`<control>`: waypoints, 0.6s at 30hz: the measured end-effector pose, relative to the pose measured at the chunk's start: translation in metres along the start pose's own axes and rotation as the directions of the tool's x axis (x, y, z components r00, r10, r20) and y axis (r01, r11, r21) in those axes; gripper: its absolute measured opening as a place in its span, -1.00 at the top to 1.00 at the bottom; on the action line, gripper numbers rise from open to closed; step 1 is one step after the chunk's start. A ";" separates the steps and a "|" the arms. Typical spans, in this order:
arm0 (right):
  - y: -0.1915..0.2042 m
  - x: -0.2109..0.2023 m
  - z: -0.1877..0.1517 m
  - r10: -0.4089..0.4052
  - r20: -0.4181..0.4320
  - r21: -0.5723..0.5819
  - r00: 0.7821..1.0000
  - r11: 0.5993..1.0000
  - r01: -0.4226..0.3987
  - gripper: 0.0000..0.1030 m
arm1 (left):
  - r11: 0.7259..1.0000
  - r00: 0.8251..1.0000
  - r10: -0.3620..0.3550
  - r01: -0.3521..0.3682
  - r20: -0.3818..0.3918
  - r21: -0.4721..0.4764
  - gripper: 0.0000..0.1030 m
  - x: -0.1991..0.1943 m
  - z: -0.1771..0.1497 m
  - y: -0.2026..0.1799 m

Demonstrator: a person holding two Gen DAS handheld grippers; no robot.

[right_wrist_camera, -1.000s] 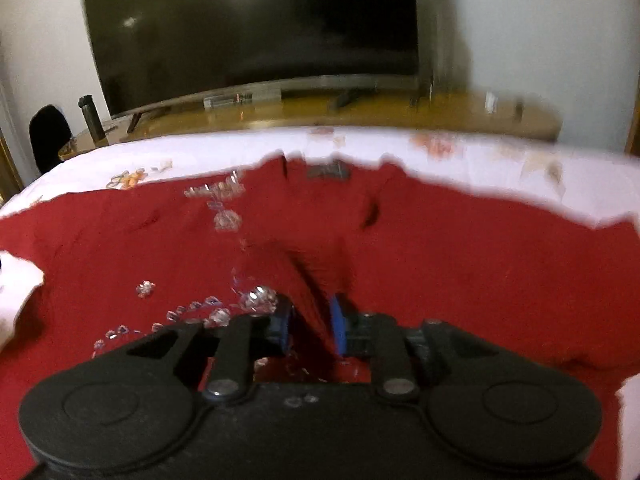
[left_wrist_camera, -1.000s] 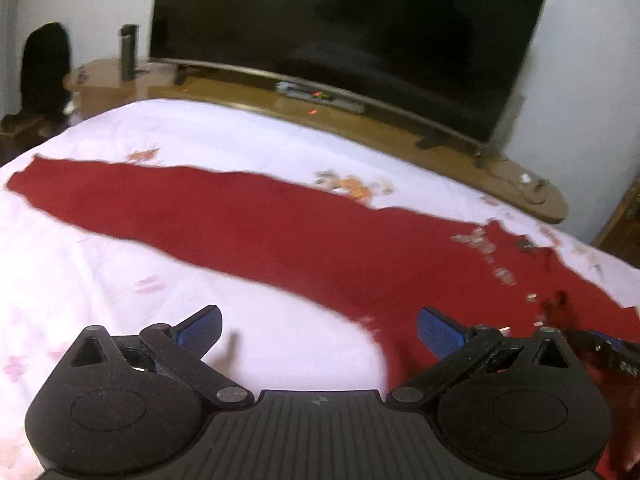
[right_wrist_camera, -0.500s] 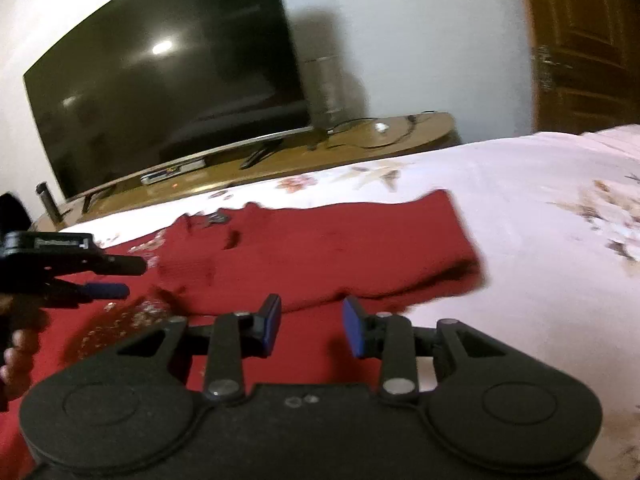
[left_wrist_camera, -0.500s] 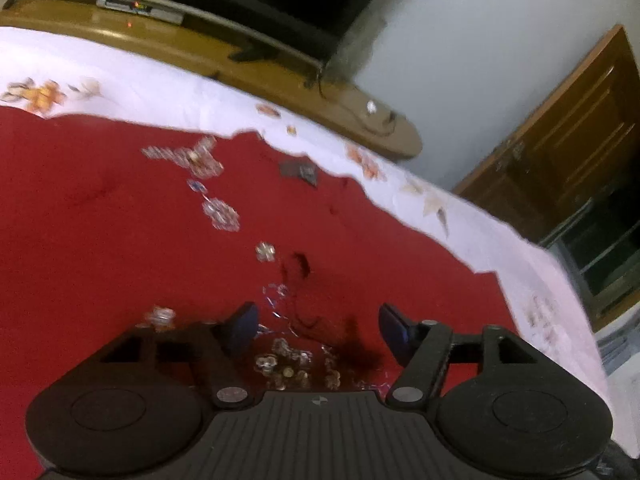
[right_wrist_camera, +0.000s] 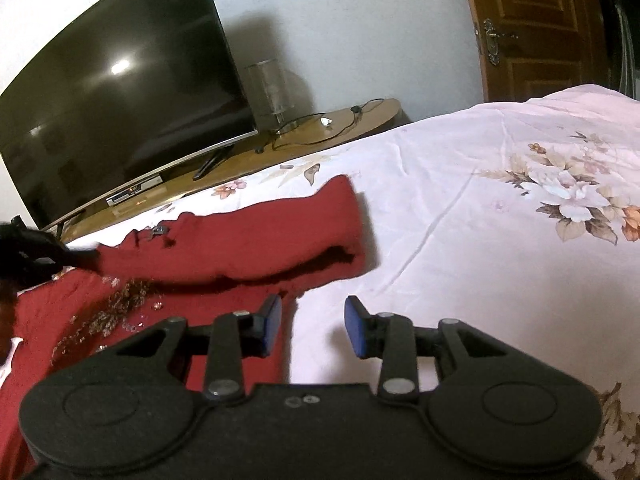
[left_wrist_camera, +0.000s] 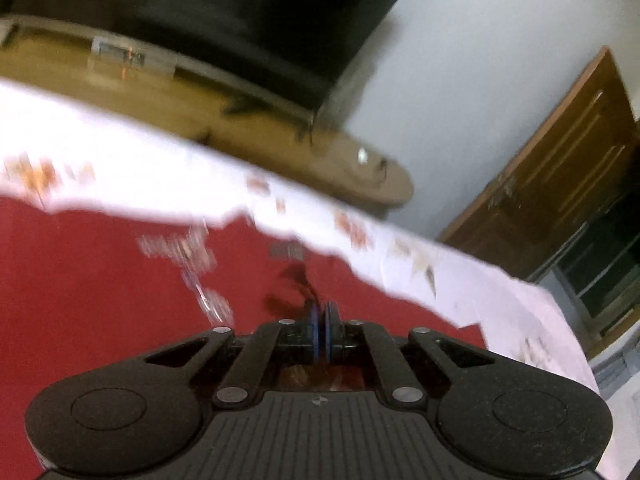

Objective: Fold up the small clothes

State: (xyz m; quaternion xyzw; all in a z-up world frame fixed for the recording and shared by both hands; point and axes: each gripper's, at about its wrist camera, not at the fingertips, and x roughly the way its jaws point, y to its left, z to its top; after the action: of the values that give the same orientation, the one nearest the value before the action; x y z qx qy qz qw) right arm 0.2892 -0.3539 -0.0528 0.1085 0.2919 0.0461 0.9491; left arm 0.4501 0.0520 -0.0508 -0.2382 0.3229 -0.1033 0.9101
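A dark red garment with shiny beadwork lies spread on a white floral bedsheet. One sleeve is folded across the body. In the left wrist view the red garment fills the lower left. My left gripper is shut on a pinch of the red fabric near the neckline. My right gripper is open and empty, hovering over the garment's right edge and the sheet. The left gripper also shows at the far left of the right wrist view.
A large black TV stands on a wooden console beyond the bed. A glass lamp and cables sit on the console. A brown wooden door is at the right.
My left gripper has closed from open onto the red fabric. My right gripper let go of the fabric earlier, has opened wider and swung right over the sheet. The sleeve now lies folded over.
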 end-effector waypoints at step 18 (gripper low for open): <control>-0.006 0.081 0.037 0.062 -0.038 0.153 0.997 0.987 -0.056 0.32 | 0.992 0.991 0.127 -0.128 -0.046 -0.021 0.95 -0.024 -0.006 0.099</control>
State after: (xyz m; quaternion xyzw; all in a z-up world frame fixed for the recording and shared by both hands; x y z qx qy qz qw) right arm 0.3773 -0.3544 -0.0687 0.1880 0.3114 0.0541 0.9299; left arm 0.4310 0.1443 -0.0912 -0.2254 0.3588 -0.0464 0.9046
